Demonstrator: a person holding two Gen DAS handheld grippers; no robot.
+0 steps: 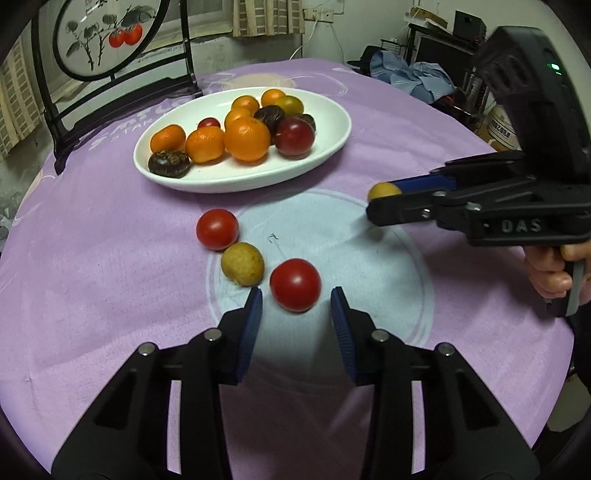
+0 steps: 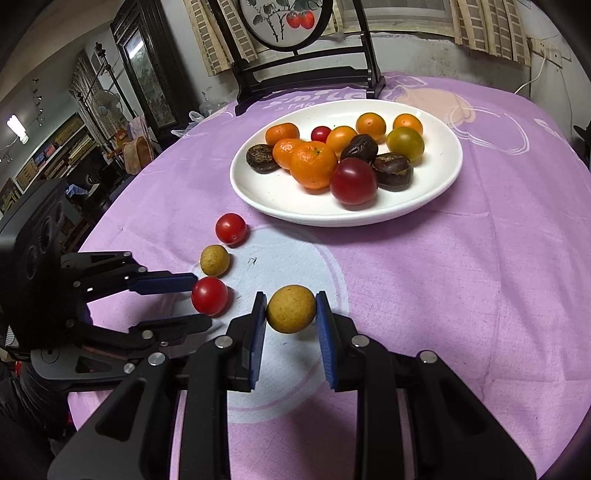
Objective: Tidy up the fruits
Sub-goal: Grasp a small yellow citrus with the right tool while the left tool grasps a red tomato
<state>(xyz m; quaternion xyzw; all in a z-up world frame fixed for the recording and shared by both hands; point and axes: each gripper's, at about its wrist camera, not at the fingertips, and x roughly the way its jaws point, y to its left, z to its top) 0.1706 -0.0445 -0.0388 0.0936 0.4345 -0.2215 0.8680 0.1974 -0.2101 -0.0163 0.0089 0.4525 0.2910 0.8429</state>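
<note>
A white oval plate point(image 1: 325, 147) point(image 2: 443, 192) holds several oranges, dark fruits and tomatoes. On the purple cloth lie a red tomato point(image 1: 217, 229) point(image 2: 231, 229), a tan round fruit point(image 1: 242, 264) point(image 2: 214, 260) and a nearer red tomato point(image 1: 295, 284) point(image 2: 209, 296). My left gripper point(image 1: 296, 301) point(image 2: 197, 301) is open, its fingers on either side of the nearer tomato. My right gripper point(image 2: 291, 309) point(image 1: 376, 201) is shut on a second tan fruit point(image 2: 291, 309) point(image 1: 384, 190), held just above the cloth.
A dark wooden stand with a round painted panel point(image 1: 107, 37) point(image 2: 284, 22) stands at the table's far edge behind the plate. Clothes and clutter point(image 1: 413, 74) lie beyond the table's right side.
</note>
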